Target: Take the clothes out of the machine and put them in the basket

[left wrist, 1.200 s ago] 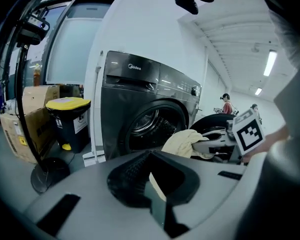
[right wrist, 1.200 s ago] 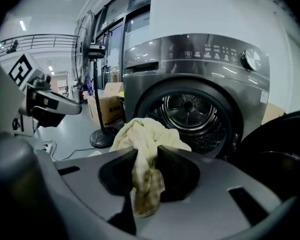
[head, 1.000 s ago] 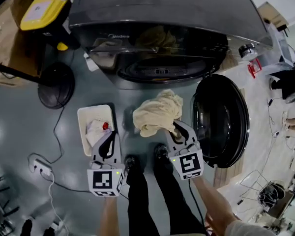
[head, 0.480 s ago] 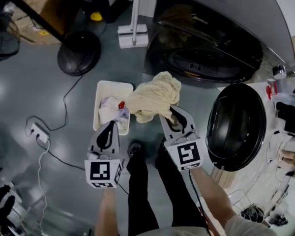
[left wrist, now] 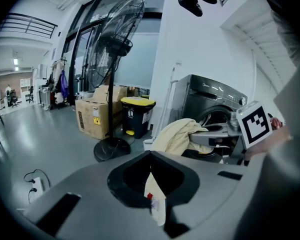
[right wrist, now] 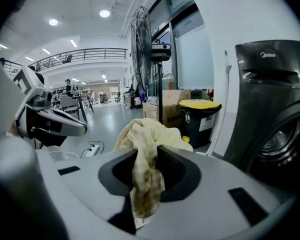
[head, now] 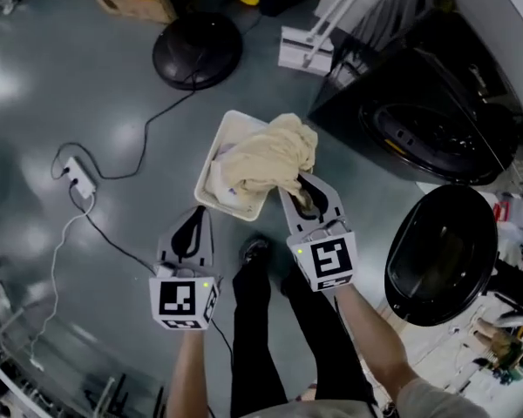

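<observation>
Glossy grey floor (head: pixel 87 77) carries a white plastic basket (head: pixel 211 165); over it hangs a cream cloth (head: pixel 266 159), seemingly soft and light, a bunched fold pinched in the right gripper (head: pixel 303 190) jaws. The left gripper (head: pixel 198 214) jaws sit together, empty.

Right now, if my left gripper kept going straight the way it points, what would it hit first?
Most likely the white basket, at its near corner: the left gripper points down toward it, and a strip of it shows between the fingers. Depth is unclear; the floor might come first.
</observation>
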Motion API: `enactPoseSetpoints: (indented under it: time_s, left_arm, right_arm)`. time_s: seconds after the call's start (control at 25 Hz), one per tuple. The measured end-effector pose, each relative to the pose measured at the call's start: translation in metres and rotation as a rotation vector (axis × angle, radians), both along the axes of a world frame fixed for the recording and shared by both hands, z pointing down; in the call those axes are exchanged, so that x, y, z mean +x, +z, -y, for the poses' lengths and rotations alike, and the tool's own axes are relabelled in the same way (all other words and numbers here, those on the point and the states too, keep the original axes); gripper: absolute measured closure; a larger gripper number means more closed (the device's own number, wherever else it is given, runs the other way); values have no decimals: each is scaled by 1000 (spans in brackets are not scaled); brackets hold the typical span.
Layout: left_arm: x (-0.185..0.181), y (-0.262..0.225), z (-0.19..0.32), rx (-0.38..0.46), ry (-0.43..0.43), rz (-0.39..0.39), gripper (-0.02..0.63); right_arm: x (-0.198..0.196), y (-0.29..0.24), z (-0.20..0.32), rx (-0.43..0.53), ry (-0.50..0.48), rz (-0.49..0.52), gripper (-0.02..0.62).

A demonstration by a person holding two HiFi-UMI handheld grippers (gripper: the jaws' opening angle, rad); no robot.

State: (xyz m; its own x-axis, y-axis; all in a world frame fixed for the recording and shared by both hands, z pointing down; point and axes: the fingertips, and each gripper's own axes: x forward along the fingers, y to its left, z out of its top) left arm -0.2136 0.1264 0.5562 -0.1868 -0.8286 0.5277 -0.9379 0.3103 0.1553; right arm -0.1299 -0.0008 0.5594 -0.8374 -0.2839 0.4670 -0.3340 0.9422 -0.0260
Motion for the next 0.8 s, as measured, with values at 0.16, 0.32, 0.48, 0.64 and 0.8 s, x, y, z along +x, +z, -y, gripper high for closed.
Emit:
enactPoseSetpoints:
  time_s: [0.16,0.32,0.48,0.64,0.8]
  left_arm:
    - [-21,21,-21,-14,-43,-5,588]
    - [-26,46,-33,-36,-58,-8,588]
    - [-26,73,-25,-46,-59,-19,588]
    - [-29,99,-24,-66,-58,-26,588]
    - [-32,131,-30,-93,-56,-21,588]
  right_arm:
    - [-26,40,-16,-20,-34,-38,500]
    - [-35,96,-24,-45,-51,-104,500]
    - [-40,162,-11,-60,-50,-151,500]
    - [-49,226,-7,-79,-61,-210,500]
    - [-59,285,-7,-121,-54,-248,499]
